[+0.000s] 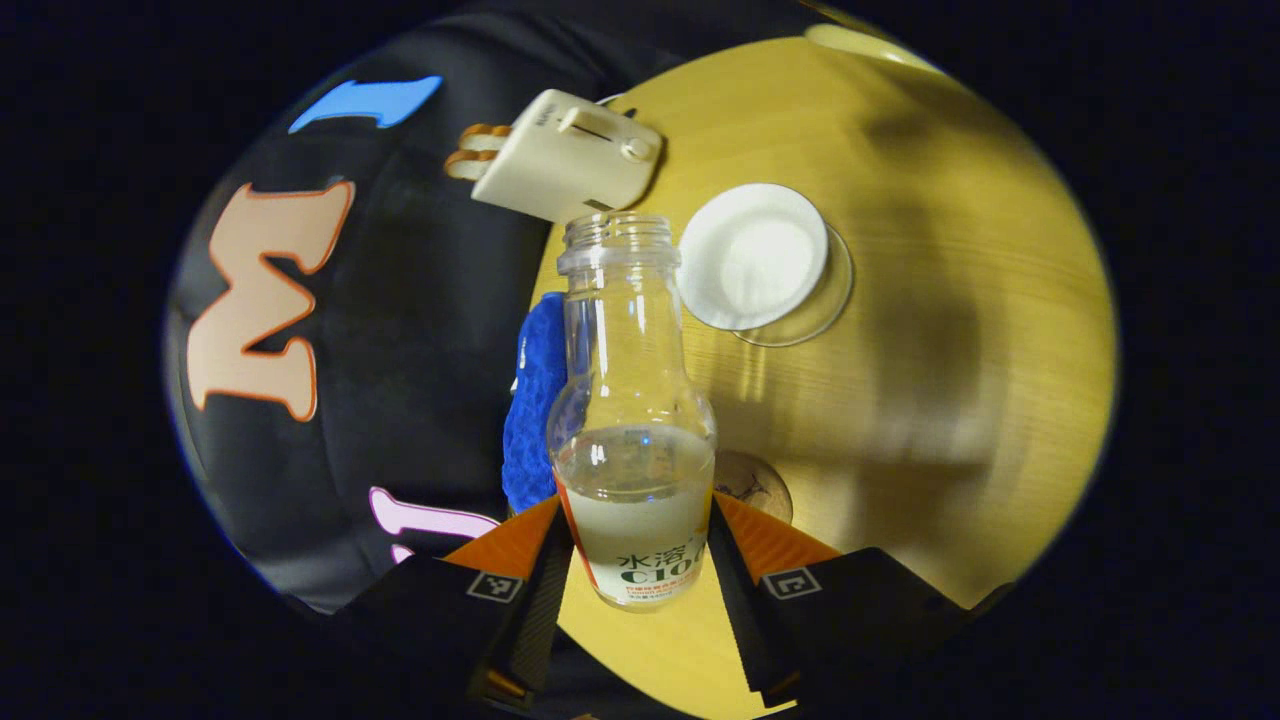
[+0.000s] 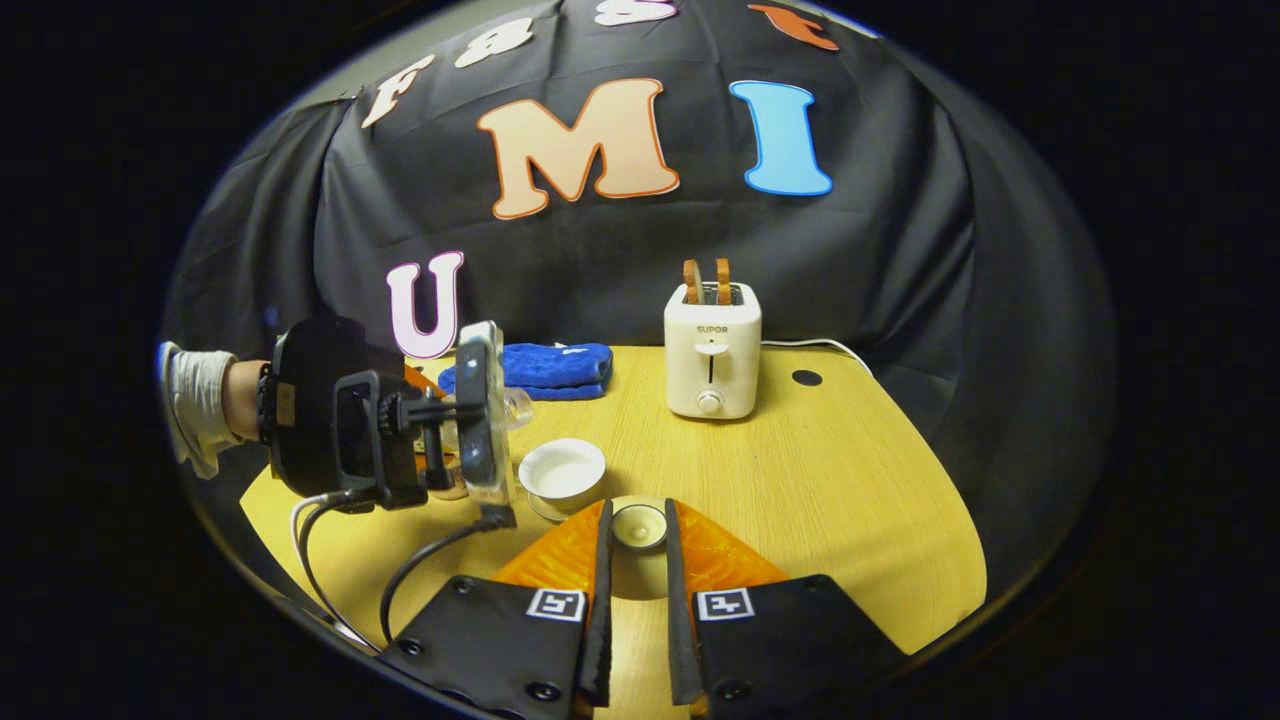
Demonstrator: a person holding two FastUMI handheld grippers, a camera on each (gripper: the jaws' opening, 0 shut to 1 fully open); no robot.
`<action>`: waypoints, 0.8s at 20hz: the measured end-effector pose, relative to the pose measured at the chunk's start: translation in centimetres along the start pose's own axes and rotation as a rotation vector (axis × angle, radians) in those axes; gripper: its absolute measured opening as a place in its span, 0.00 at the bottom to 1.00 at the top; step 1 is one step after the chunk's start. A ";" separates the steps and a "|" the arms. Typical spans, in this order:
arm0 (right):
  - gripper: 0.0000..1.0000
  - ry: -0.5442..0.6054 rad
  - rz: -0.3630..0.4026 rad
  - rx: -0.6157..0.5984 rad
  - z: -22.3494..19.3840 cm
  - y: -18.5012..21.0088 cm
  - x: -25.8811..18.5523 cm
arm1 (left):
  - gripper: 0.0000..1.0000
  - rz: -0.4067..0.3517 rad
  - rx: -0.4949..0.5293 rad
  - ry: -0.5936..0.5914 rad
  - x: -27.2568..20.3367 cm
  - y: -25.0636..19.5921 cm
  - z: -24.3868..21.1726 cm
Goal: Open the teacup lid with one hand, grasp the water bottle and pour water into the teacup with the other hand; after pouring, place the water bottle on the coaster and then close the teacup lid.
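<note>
The left hand-held gripper [image 1: 640, 560] pinches the water bottle [image 1: 632, 420] between both fingers at its labelled lower body. The bottle has no cap, is partly filled with clear water, and leans with its open mouth toward the white teacup [image 1: 752, 255], which sits uncovered on a clear glass saucer [image 1: 835, 300] on the wooden counter [image 1: 950, 350]. A round coaster [image 1: 755, 485] lies on the counter just beside the bottle's base. The right hand-held gripper [image 2: 638, 545] has its fingers closed on the small round teacup lid [image 2: 638, 525], held just in front of the teacup. Farther back stand a cream toaster [image 2: 712, 350] with two slices of toast and a folded blue towel [image 2: 535, 368] near the wall.
</note>
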State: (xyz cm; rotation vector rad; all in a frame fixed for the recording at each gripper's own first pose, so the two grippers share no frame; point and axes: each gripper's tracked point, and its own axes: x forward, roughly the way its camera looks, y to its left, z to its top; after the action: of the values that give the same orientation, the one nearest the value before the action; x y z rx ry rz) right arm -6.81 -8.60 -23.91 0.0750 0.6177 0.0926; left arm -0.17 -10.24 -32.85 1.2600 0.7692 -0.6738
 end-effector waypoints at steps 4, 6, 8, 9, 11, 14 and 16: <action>0.26 -0.001 0.005 -0.043 0.7 1.4 0.4 | 0.70 0.026 -0.243 -0.084 0.4 0.5 -0.3; 0.27 0.014 0.004 -0.053 0.5 2.1 0.5 | 0.71 0.059 -0.380 -0.149 0.2 1.1 0.0; 0.27 0.030 0.003 -0.068 0.2 2.6 0.5 | 0.71 0.077 -0.515 -0.234 0.1 1.4 0.7; 0.27 0.038 0.003 -0.079 0.0 3.0 0.4 | 0.73 0.080 -0.561 -0.266 0.1 1.5 1.0; 0.26 0.052 0.004 -0.107 -0.1 3.7 0.3 | 0.71 0.105 -0.621 -0.303 0.1 1.7 1.2; 0.27 0.075 0.009 -0.143 -0.4 4.9 0.3 | 0.71 0.108 -0.735 -0.358 0.5 1.5 1.4; 0.26 0.085 0.017 -0.165 -0.4 5.8 0.3 | 0.70 0.111 -0.824 -0.400 0.7 1.6 1.5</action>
State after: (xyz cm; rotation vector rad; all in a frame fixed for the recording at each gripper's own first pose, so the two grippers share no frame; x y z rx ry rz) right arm -7.14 -2.83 -23.87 -0.0841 0.6927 0.1633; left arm 1.72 -11.47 -32.28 0.3923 0.5429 -0.4202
